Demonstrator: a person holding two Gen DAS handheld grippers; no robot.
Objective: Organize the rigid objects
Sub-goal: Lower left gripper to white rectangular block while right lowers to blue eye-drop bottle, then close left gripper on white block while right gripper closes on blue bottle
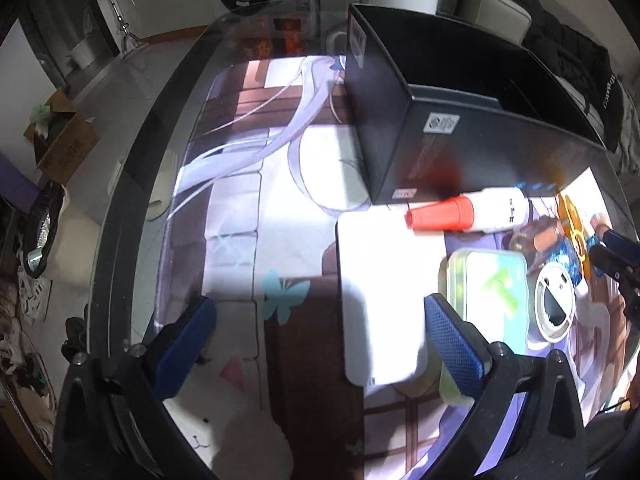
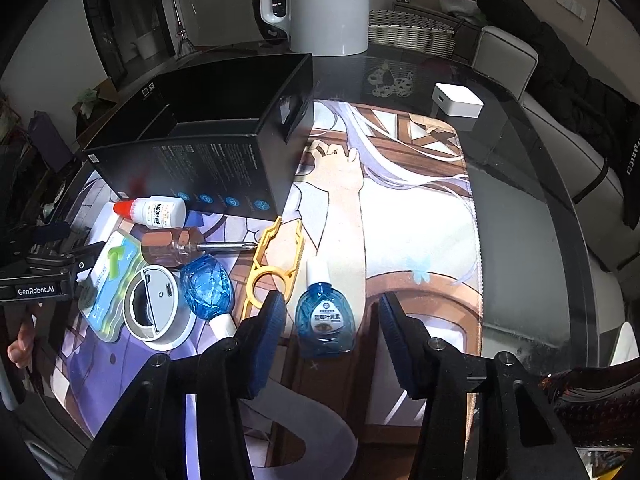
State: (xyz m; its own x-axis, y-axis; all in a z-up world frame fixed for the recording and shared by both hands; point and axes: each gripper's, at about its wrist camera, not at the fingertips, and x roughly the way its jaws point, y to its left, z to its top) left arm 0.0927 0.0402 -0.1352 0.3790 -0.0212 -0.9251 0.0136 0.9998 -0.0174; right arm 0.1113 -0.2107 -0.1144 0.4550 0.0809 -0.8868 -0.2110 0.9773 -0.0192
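Black box (image 2: 208, 136): I see it open-topped at upper left; interior too dark to tell contents.
Left gripper (image 1: 320, 344): fingers spread, holding nothing.
Right gripper (image 2: 332, 344): fingers spread around the eye-drop bottle (image 2: 325, 316).

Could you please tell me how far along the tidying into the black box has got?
Nothing looks packed yet. Both grippers are open and empty: the right gripper brackets the blue eye-drop bottle, the left gripper hovers over the white card. The glue bottle, screwdriver and yellow tool remain outside the black box.
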